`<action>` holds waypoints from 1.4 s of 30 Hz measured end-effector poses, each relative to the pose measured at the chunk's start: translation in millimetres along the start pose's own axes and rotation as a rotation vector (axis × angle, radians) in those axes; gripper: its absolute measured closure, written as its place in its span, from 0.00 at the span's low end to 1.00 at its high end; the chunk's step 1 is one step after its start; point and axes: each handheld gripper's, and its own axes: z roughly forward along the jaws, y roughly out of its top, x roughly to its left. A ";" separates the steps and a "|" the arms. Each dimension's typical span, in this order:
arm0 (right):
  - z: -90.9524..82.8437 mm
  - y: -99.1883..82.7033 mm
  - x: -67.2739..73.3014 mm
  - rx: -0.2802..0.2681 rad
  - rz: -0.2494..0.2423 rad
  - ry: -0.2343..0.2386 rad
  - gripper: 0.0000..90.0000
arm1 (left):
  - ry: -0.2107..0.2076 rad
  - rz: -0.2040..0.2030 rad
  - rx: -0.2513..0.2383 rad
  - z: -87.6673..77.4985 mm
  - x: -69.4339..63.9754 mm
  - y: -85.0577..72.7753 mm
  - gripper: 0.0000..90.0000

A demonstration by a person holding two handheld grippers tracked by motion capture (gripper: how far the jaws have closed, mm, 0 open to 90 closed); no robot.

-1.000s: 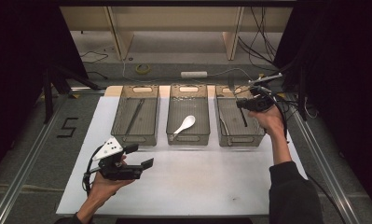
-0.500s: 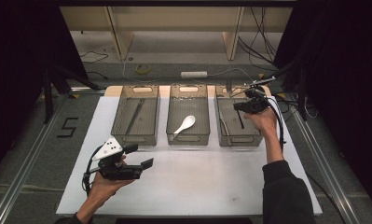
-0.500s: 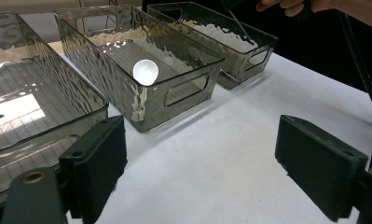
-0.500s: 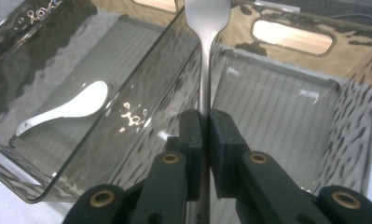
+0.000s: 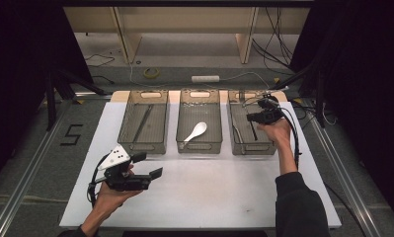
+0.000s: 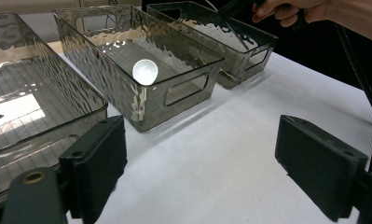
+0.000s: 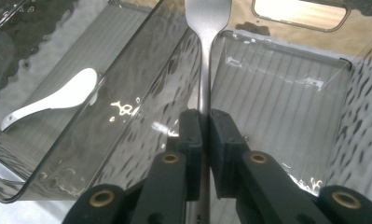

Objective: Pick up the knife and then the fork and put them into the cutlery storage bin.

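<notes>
Right gripper view: the right tongs (image 7: 203,126) pinch a plain steel fork (image 7: 203,28) by its slim handle, the flat broad end pointing away, above the wall between two bins. High view: the fork hangs over the right bin (image 5: 249,129), held from the bin's right side. Count: three smoked clear bins in a row at the far side of the white desk (image 5: 209,192); the left bin (image 5: 142,126) holds one dark slim utensil, the middle bin (image 5: 199,129) one white spoon (image 5: 194,132), the right bin one dark utensil. Two tongs are in use. The left tongs (image 5: 147,165) are spread wide and hold nothing, near the desk's front left. Narrow gaps separate the bins; the desk's near half lies open, with margins at both side edges.
</notes>
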 end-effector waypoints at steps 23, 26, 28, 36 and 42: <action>19.5 -10.2 1.8 0.060 0.020 -0.004 0.94 | 0.000 0.000 0.001 -0.2 0.1 0.0 0.18; 22.0 -10.4 2.9 0.066 0.023 -0.008 0.94 | 0.000 0.001 0.001 -0.3 0.0 0.0 0.18; 24.6 -10.8 3.3 0.075 0.028 -0.013 0.94 | 0.000 0.001 0.000 -0.4 0.0 0.1 0.18; 30.9 -11.8 4.0 0.114 0.044 -0.019 0.94 | -0.001 0.000 0.000 -0.1 0.0 -0.1 0.18; 34.4 -12.2 4.4 0.134 0.063 -0.016 0.84 | -0.001 0.001 0.001 -0.4 -0.1 0.1 0.18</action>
